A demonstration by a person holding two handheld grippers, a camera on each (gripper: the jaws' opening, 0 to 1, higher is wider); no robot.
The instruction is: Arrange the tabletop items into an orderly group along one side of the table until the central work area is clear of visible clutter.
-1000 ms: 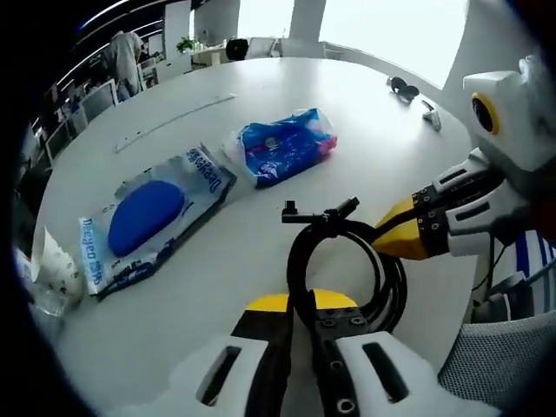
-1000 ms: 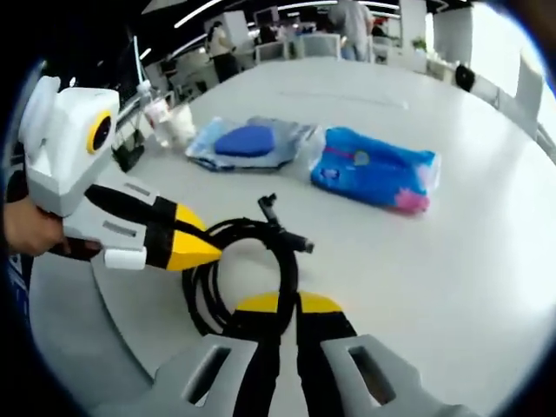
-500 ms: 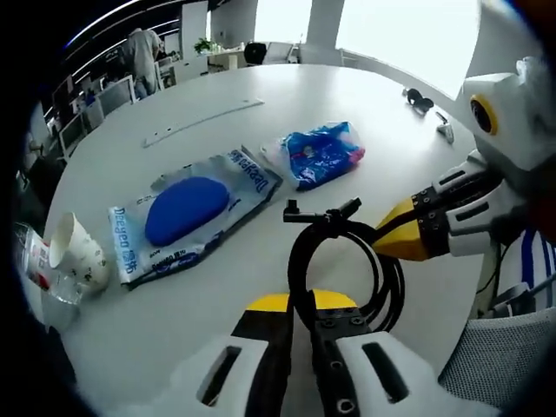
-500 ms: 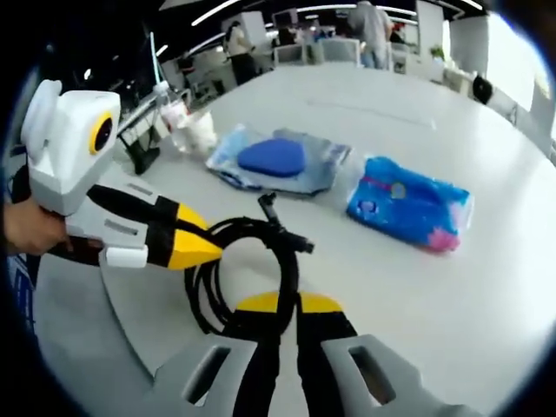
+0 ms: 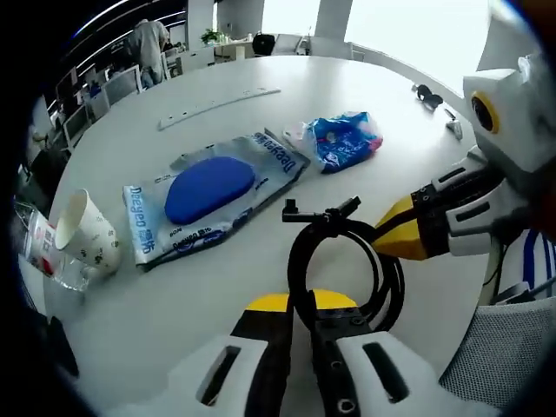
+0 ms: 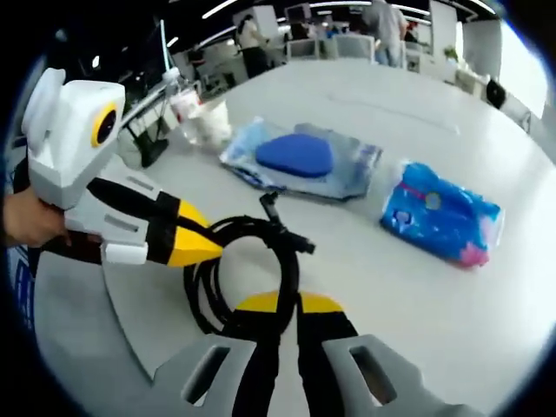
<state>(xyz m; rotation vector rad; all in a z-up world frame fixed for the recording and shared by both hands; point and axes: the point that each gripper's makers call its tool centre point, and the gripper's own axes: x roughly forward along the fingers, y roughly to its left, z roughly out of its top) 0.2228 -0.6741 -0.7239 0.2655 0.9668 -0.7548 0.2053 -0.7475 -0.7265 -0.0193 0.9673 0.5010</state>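
The left gripper has its yellow-tipped jaws pressed together on the near side of a coiled black cable. The right gripper likewise has its jaws closed on the same coil. In the left gripper view the right gripper comes in from the right. In the right gripper view a hand grips the left gripper's handle.

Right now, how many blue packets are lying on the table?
2. The flat packet with the blue oval lies nearer the paper cup; the crinkly blue bag lies beside it, farther along.
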